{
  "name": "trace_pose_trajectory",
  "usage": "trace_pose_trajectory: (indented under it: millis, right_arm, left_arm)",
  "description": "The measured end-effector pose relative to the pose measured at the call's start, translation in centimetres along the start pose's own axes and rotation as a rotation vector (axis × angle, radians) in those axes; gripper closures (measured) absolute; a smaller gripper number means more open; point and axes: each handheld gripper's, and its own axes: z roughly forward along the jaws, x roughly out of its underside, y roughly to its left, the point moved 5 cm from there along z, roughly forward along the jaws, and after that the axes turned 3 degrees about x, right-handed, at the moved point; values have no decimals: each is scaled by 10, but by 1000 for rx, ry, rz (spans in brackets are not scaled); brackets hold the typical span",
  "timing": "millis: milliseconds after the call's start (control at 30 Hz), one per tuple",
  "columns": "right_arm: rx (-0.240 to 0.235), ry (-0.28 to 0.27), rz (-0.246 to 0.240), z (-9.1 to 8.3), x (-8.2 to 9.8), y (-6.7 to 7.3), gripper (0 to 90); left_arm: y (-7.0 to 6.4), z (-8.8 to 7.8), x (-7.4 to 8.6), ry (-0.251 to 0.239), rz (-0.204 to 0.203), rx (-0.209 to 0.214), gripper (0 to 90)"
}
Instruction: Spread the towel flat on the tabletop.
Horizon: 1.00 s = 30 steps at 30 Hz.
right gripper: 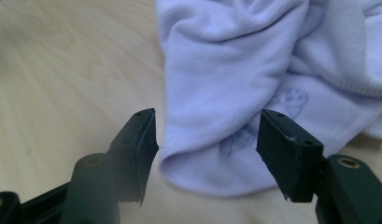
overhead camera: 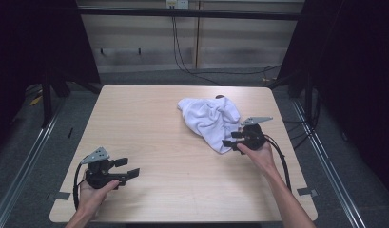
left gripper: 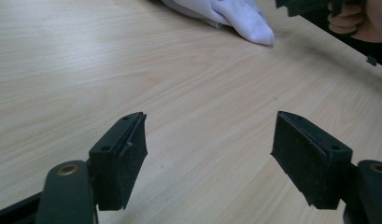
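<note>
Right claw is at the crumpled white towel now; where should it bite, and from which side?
Take the rounded folded corner of the crumpled white towel nearest the right claw, coming in low from the person's side. That fold lies flat, already between the open jaws, not yet pinched.

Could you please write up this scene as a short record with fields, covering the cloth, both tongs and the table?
cloth: white cloth, crumpled, on the right half of the table, nearest corner pointing toward the person
right tongs: right tongs open, jaws either side of the cloth's near corner, pads not pressing it
left tongs: left tongs open, nothing between the jaws, over bare wood at the near left
table: light wooden table
</note>
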Motion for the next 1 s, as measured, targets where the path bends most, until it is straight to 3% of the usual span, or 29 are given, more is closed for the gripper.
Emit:
trace_pose_trajectory:
  millis: [200, 333, 400, 433, 467, 500, 533, 767, 800, 867, 933, 1000]
  right_arm:
    - [3, 18, 9, 27, -14, -10, 357]
    - [62, 52, 3, 52, -8, -15, 321]
    - [58, 71, 3, 60, -2, -14, 378]
    - [88, 64, -14, 62, 1, -13, 417]
    - [97, 61, -7, 62, 1, -13, 508]
    - [86, 61, 9, 60, 1, -13, 694]
    - [59, 64, 24, 58, 2, -13, 745]
    - [47, 54, 18, 53, 9, -1, 794]
    - [9, 56, 2, 51, 14, 10, 796]
    - [-1, 60, -10, 49, 15, 14, 796]
    - [-59, 65, -43, 43, 24, 32, 796]
    - [-74, 79, -68, 38, 29, 40, 795]
  left_arm:
    - [-3, 0, -1, -10, 11, 22, 255]
    - [-2, -1, -1, -13, 11, 24, 251]
    - [0, 0, -1, -11, 6, 19, 252]
    - [0, -1, -1, -9, 6, 18, 253]
    - [1, -1, -1, -9, 8, 15, 254]
    - [1, -1, -1, -8, 7, 14, 254]
    - [1, -1, -1, -8, 7, 14, 255]
    - [-1, 0, 0, 0, 13, 12, 258]
    - [-1, 1, 0, 1, 13, 11, 259]
    - [-1, 2, 0, 4, 10, 11, 261]
    - [-2, 4, 1, 15, 11, 9, 267]
    - [-4, 6, 1, 24, 13, 20, 287]
